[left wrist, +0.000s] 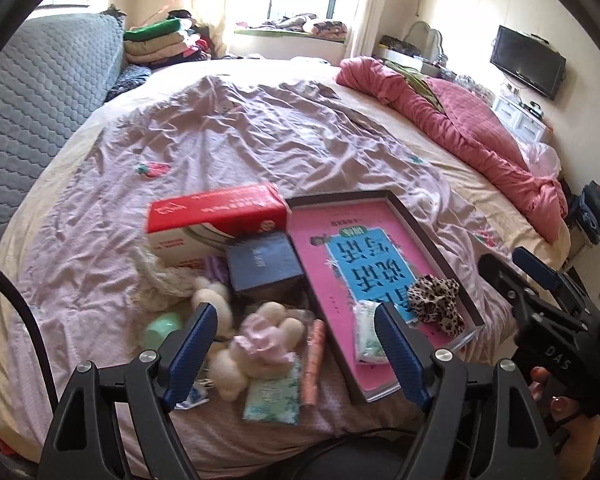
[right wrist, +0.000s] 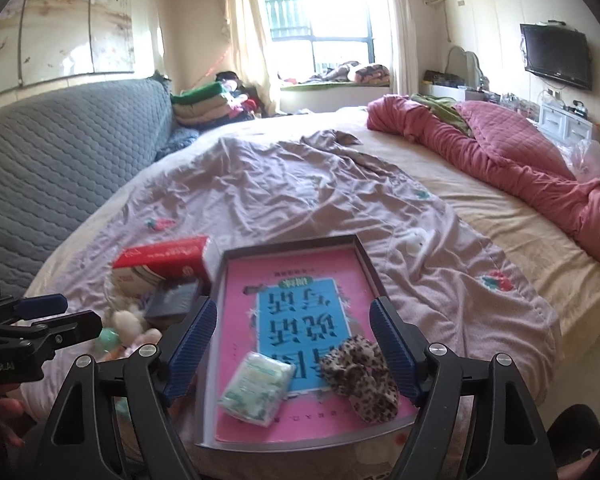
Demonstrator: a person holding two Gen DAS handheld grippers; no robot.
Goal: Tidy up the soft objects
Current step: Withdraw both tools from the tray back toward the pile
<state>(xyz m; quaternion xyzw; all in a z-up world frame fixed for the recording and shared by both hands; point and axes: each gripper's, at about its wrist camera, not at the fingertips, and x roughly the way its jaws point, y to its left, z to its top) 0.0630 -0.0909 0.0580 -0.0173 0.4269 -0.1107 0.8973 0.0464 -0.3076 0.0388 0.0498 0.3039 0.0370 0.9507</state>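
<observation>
A dark-rimmed tray [right wrist: 358, 251] with a pink and blue liner lies on the bed. In it are a leopard-print scrunchie [right wrist: 362, 378] and a white-green tissue pack [right wrist: 256, 388]; both show in the left wrist view, the scrunchie [left wrist: 436, 300] and the pack [left wrist: 366, 332]. Left of the tray is a pile: a pink scrunchie [left wrist: 260, 344], cream puffs [left wrist: 224, 372], a second tissue pack [left wrist: 272, 398], an orange tube [left wrist: 314, 360]. My left gripper [left wrist: 296, 354] is open above the pile. My right gripper [right wrist: 292, 348] is open above the tray.
A red and white box [left wrist: 216, 216], a dark blue box [left wrist: 264, 264], a green egg-shaped thing [left wrist: 162, 328] and lace cloth [left wrist: 160, 284] lie by the pile. A rumpled pink sheet [right wrist: 300, 184] covers the bed; a red quilt [right wrist: 500, 152] lies right, a grey headboard [right wrist: 60, 148] left.
</observation>
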